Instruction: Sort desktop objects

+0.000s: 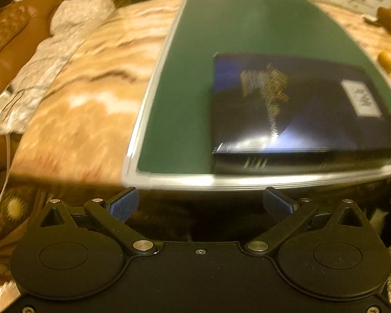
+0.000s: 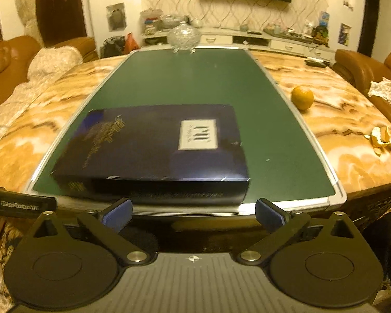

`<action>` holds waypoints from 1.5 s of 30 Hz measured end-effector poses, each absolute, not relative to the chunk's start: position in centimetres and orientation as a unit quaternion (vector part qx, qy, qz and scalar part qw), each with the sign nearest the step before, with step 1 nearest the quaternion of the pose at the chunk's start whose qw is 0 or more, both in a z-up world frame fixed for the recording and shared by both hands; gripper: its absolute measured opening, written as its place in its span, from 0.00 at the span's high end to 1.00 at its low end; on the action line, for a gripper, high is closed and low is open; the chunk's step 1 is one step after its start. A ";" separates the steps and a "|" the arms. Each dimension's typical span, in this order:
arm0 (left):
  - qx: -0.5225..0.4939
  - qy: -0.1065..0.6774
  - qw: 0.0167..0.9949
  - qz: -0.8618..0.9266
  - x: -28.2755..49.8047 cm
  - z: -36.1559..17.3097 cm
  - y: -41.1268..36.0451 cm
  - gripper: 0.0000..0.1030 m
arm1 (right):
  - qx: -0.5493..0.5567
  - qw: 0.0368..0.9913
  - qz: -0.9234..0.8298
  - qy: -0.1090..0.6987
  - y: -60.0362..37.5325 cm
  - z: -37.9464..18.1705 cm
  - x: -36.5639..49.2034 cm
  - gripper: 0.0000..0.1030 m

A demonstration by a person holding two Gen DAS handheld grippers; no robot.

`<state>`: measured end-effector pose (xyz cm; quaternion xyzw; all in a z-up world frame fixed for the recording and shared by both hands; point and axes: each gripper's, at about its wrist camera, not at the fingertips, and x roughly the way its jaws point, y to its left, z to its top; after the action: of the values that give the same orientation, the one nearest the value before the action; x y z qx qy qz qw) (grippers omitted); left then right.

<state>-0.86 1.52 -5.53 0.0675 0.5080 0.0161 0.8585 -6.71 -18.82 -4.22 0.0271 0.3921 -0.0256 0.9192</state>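
A thick dark blue book (image 2: 153, 151) with gold lettering and a white label lies flat on the green board (image 2: 195, 78) at its near edge; it also shows in the left wrist view (image 1: 294, 109). An orange (image 2: 302, 97) sits on the marble table to the right of the board and shows in the left wrist view (image 1: 385, 60). Orange peel (image 2: 385, 140) lies at the right. My left gripper (image 1: 200, 206) is open and empty, just off the table's near edge. My right gripper (image 2: 194, 214) is open and empty in front of the book's spine.
A glass lidded bowl (image 2: 183, 36) stands at the board's far end. The marble table (image 2: 338, 130) extends on both sides of the green board (image 1: 195, 78). Brown sofas with white covers (image 1: 52, 52) flank the table. A remote (image 2: 316, 63) lies at the far right.
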 end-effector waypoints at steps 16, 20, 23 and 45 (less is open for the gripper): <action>0.088 0.478 0.874 0.015 -5.2 -2.2 0.6 0.00 | -0.008 0.909 -0.046 0.413 -15.1 -2.2 -8.8 0.00; 0.093 0.476 0.874 0.015 -5.5 -1.8 0.1 0.00 | -0.009 0.905 -0.069 0.419 -15.2 -2.2 -8.7 0.00; 0.094 0.477 0.874 0.017 -5.5 -1.8 -0.1 0.00 | 0.001 0.900 -0.073 0.430 -15.5 -2.3 -8.8 0.00; 0.104 0.481 0.871 0.019 -6.1 -1.5 -0.6 0.00 | 0.002 0.893 -0.068 0.444 -15.8 -2.3 -8.6 0.00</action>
<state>-6.07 -0.60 -1.53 0.1039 0.4805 0.0186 0.8706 -8.64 -15.84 -2.26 0.0017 0.4441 -0.0682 0.8934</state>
